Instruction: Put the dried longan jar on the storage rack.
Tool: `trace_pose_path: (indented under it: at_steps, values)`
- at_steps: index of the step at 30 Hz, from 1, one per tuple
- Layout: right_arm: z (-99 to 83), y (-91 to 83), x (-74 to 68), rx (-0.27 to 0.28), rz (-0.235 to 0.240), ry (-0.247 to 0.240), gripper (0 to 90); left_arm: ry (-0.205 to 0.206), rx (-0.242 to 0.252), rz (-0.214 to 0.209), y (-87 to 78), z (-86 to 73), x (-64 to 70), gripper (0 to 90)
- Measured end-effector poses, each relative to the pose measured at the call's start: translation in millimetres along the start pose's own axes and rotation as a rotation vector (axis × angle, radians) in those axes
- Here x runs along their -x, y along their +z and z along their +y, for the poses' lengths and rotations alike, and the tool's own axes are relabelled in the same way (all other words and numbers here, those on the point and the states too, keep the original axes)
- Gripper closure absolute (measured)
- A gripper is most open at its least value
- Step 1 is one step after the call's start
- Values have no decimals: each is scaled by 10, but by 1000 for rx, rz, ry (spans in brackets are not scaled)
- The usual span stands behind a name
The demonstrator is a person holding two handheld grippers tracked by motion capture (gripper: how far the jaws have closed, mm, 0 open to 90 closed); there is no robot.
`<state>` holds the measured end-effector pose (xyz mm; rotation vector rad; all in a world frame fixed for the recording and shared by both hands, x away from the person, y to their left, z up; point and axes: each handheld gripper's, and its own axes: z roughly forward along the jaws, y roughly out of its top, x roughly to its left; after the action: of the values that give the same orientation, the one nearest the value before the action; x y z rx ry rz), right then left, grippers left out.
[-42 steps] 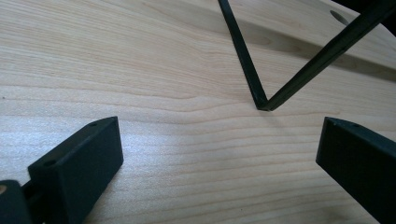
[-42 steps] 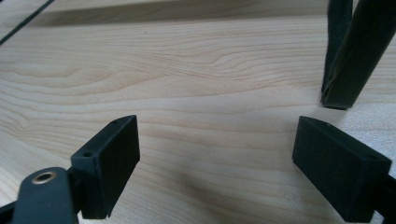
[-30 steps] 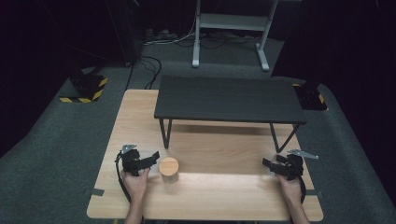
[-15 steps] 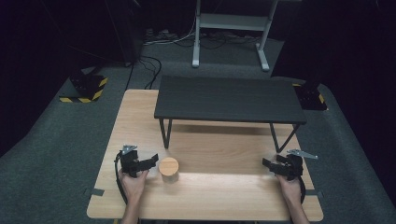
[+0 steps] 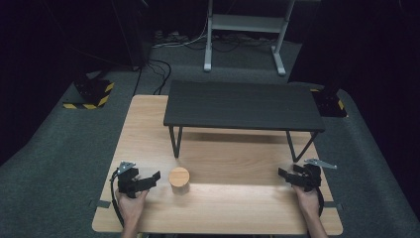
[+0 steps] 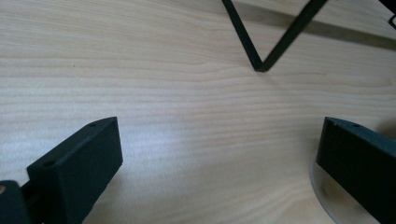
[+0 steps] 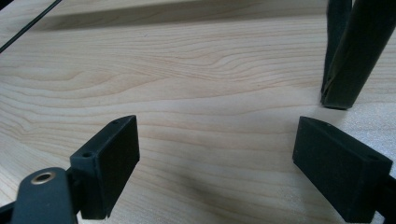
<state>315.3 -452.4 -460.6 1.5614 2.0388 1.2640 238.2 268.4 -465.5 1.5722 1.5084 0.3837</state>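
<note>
A wooden-lidded jar (image 5: 179, 179) stands on the table (image 5: 233, 208) just beside the left gripper (image 5: 148, 179), which has edged closer with jaws spread wide and empty, apparently ready to grasp, while the right gripper (image 5: 287, 174) rests open, well apart.

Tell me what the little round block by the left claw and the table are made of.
The round block looks like pale, matte wood, though its grain is too small to tell. The table looks like light wood or wood-look laminate with a smooth finish; its wavy grain lines show close up.
</note>
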Motion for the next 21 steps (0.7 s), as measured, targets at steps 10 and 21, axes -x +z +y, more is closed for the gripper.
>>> trace_pose_path:
  at_steps: [10,21]
  values:
    - [-1,-1,4,1,2,5,141,58,-21,-63,-188,-150,70,4]
    - [-1,0,0,1,0,2,141,168,-41,-114,-248,-248,342,4]
